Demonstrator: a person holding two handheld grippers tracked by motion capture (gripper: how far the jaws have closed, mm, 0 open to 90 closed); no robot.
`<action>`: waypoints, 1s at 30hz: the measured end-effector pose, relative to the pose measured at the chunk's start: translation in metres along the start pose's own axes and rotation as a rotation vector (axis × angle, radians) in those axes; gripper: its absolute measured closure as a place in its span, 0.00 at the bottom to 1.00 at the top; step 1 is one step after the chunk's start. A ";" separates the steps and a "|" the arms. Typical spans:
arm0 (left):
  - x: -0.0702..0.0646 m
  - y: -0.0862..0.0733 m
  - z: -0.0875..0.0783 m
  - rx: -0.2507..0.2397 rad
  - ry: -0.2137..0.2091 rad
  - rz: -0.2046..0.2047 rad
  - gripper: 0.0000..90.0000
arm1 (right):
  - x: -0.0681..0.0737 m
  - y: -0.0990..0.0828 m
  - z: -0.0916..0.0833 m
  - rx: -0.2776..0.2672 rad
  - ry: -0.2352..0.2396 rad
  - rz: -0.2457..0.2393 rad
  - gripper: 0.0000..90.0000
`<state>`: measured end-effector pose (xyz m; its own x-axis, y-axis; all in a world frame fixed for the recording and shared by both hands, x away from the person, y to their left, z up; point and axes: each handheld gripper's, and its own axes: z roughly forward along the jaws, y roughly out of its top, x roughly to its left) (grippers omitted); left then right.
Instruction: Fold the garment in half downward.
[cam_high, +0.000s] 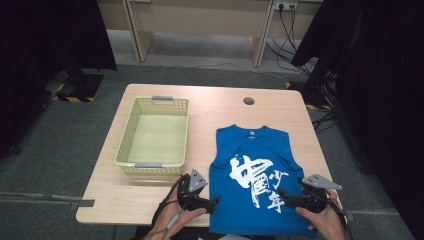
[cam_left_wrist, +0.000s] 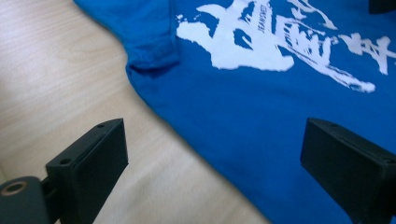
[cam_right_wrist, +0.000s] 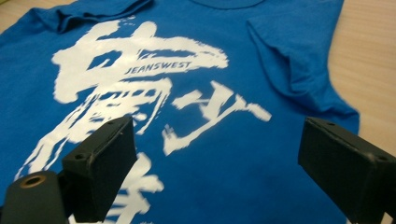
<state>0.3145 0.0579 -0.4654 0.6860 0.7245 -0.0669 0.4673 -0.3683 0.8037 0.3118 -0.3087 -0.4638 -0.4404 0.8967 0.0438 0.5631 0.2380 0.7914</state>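
Closest to the person, at the near edge of the table (cam_high: 150, 192), both hands come up holding their tools: the left gripper (cam_high: 216, 201) sits just off the left side of the blue T-shirt (cam_high: 255, 150), and the right gripper (cam_high: 281, 192) hangs over the shirt's lower right part, each pointing inward toward the other. Both claws are spread wide with nothing between them — in the left gripper view one black jaw stands over bare wood and the other over blue cloth, with the shirt's side edge running between them, and in the right gripper view both jaws stand over the fabric, either side of the white print (cam_right_wrist: 140, 93). Whether the jaws touch the cloth I cannot tell. The shirt lies flat, front up, on the right half of the table, its hem at the near edge and its collar pointing away from the person; its short sleeves are folded in over the body. The white brush lettering carries the small word JEANSWEST. To the left of the shirt, a little farther back, stands a pale yellow mesh basket (cam_high: 127, 135) with grey handles — apart from the shirt. Beyond it, near the far edge, a round cable hole (cam_high: 248, 101) is set in the tabletop
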 end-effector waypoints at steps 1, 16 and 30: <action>0.001 0.002 0.003 0.004 0.002 0.005 0.08 | -0.002 0.002 0.001 0.002 -0.005 -0.001 0.13; 0.014 0.035 0.037 0.004 0.056 -0.008 0.08 | -0.025 0.029 0.022 0.016 -0.044 0.016 0.15; 0.029 0.059 0.068 0.024 0.091 -0.038 0.09 | -0.043 0.047 0.047 0.046 -0.057 0.037 0.17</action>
<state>0.4001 0.0175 -0.4597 0.6149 0.7875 -0.0425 0.5059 -0.3526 0.7873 0.3895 -0.3184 -0.4570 -0.3786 0.9248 0.0365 0.6102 0.2198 0.7611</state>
